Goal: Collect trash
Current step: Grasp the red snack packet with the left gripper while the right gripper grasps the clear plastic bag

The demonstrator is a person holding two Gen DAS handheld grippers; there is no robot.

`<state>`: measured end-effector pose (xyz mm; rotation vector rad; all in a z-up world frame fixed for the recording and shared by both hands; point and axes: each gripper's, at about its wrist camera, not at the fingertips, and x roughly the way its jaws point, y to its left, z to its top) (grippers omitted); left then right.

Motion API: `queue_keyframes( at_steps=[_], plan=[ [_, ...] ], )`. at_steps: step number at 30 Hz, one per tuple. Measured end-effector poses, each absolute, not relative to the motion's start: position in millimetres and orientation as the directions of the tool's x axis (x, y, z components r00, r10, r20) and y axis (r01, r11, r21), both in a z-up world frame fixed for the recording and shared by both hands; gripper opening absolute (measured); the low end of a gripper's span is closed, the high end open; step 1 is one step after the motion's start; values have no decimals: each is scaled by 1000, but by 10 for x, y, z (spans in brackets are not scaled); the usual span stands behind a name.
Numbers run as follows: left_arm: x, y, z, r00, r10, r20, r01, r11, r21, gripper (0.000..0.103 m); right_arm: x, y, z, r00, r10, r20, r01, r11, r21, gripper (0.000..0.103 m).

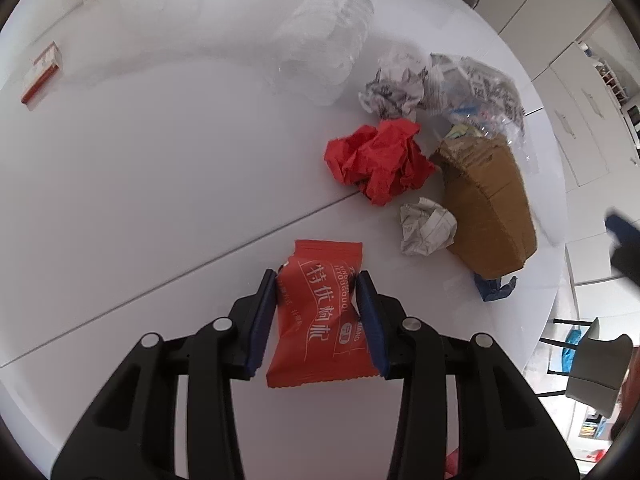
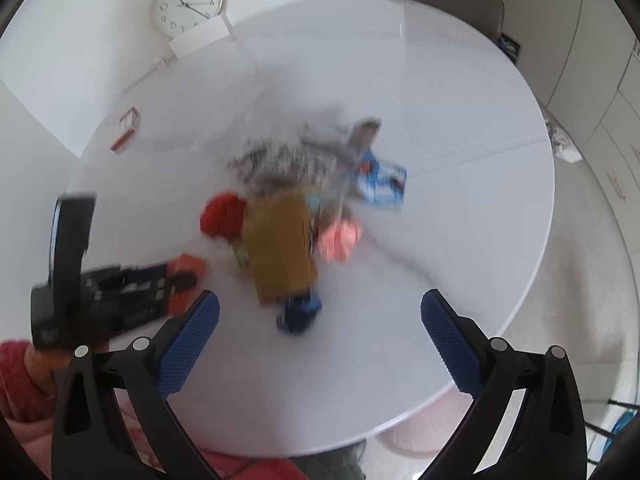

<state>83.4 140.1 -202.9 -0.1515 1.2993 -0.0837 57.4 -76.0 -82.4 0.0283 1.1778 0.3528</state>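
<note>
Red snack packet (image 1: 316, 312) lies flat on the white worktop (image 1: 140, 168), near the person and left of the trash pile, with the left claw (image 1: 316, 280) pinching it across its width; the pinch looks best squeezed firm before lifting, since slick film may slip. Further right, the right claw (image 2: 320, 306) hangs spread and empty above the cardboard (image 2: 280, 248).

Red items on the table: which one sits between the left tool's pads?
The flat red snack packet with white lettering, between the left tool pads. The crumpled red paper lies farther off, beside the cardboard piece.
</note>
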Motion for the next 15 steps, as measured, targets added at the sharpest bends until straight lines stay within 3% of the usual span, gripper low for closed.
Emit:
queue_keyframes(
  at_steps=[5, 14, 15],
  plan=[
    [733, 1511, -1824, 308, -155, -939, -1, 987, -163, 40, 1052, -782, -890, 331, 323, -887, -183, 944, 276, 100],
    [596, 1731, -1576, 348, -186, -919, 2, 980, -197, 40, 1679, -846, -1413, 232, 408, -883, 70, 898, 434, 79],
    [596, 1751, -1568, 350, -188, -918, 3, 980, -199, 40, 1689, -837, -1444, 222, 410, -885, 80, 897, 435, 73]
  ],
)
